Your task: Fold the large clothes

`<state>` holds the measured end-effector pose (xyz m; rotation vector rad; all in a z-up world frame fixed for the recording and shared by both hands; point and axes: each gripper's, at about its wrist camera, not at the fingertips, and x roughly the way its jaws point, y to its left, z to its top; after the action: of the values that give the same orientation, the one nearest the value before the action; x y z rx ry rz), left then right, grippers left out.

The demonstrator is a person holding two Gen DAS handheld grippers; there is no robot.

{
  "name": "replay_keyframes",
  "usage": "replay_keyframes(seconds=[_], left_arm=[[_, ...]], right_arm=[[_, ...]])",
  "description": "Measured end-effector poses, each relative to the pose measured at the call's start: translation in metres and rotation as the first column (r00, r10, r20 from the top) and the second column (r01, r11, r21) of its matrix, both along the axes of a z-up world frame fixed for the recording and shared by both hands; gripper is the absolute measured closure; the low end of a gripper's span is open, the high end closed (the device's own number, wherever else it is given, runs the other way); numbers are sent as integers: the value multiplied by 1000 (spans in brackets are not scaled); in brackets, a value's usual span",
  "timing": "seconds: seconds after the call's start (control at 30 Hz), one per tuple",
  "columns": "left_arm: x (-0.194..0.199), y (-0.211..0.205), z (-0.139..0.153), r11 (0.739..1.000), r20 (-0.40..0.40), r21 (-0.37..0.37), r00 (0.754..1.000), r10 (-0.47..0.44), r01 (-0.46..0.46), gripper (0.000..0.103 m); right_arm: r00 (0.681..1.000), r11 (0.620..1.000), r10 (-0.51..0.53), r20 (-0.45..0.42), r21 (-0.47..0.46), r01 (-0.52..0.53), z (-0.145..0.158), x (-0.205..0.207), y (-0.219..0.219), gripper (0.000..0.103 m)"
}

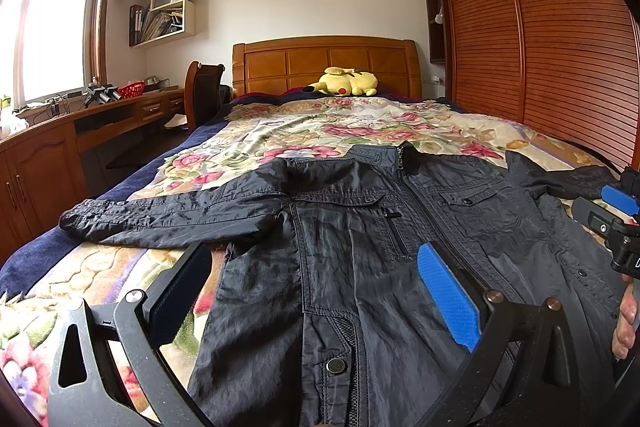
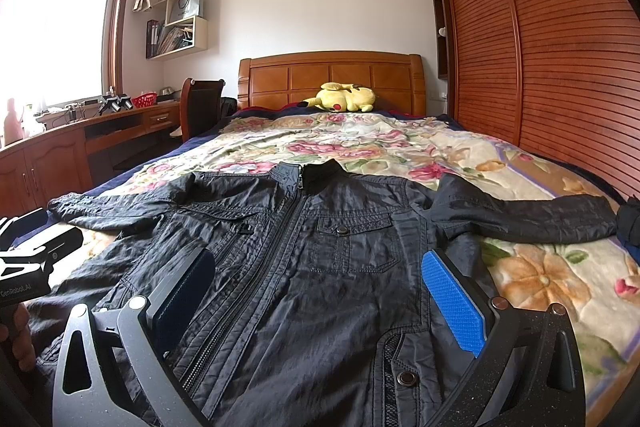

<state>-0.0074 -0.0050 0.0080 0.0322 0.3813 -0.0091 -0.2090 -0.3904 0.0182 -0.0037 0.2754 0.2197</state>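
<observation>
Left gripper [image 1: 316, 291]: low in the left wrist frame, jaws spread wide and holding nothing — they straddled the jacket's lower front, probably poised to pick a first grasp near the hem.
Right gripper [image 2: 320, 299]: bottom of the right wrist frame, jaws likewise released and empty, hanging over the garment's other front panel; the pair looked set side by side so each could take one half.
Hands: fingers [image 1: 626, 327] showed at the lower right edge of the left wrist frame, another hand [image 2: 18, 331] at the lower left edge of the right wrist frame, each wrapped round the neighbouring gripper's handle.
Jacket [image 2: 320, 267]: dark, thin, wrinkled fabric, spread face up across the centre of both frames, zipped, hem nearest the cameras and collar farthest — laid flat so the fold lines could be judged.
Left sleeve [image 1: 168, 217]: stretched out toward the left middle of the frame, away from the body, ready to be turned inward.
Right sleeve [image 2: 528, 215]: reaching toward the right middle of the frame, cuff near the bed's edge.
Bed cover [image 2: 540, 279]: floral, bare around the jacket; a broad soft surface to fold on.
Plush toy [image 2: 344, 97]: yellow, upper centre, against the headboard [image 2: 332, 77], well apart from the work.
Progress: by my reading, no fold had been made yet.
</observation>
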Motion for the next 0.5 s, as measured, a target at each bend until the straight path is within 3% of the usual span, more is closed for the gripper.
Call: replay_keyframes(seconds=[0.5], left_arm=[[0, 0, 0, 1000, 1, 1, 1000, 0, 0, 0]], right_arm=[[1000, 1000, 0, 0, 1, 0, 0, 1, 0, 0]])
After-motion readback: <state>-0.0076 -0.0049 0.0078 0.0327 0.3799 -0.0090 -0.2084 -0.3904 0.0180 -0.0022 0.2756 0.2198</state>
